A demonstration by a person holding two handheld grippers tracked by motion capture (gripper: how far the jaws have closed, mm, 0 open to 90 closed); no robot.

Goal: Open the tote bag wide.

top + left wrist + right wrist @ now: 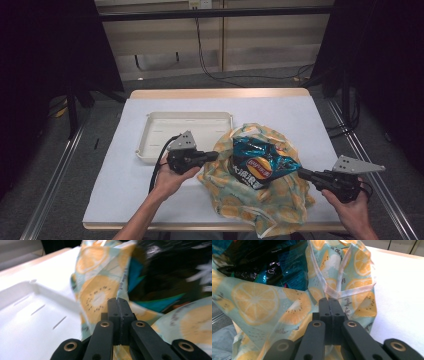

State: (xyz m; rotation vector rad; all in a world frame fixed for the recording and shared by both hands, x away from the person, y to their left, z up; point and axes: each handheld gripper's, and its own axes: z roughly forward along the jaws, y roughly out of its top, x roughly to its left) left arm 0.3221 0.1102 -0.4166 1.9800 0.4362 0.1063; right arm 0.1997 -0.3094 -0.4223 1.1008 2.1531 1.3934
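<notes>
1. Left gripper [212, 156]: jaws pressed together, pinching the left edge of the fruit-print bag [260, 200]. In the left gripper view the bag fabric [100, 290] rises straight ahead of the closed tips, and a strip of it shows below, between the jaw arms.
2. Right gripper [301, 173]: jaws pressed together on the bag's right edge. In the right gripper view the fabric [294, 307] spreads ahead and to the left of the tips; the pale handle strap [342, 291] lies just beyond the tips.
3. Bag sits between the two grippers, mouth held apart, resting on the white table cover [125, 185].
4. Chip packet [260, 162], blue and dark, lies in the bag's mouth, between the two sets of tips, nearer the right gripper's. Seen dark and blurred ahead-right of the left tips [170, 272].
5. White tray [155, 125]: just behind and beside the left gripper, touching the bag's far-left edge or just beside it; cannot tell which.
</notes>
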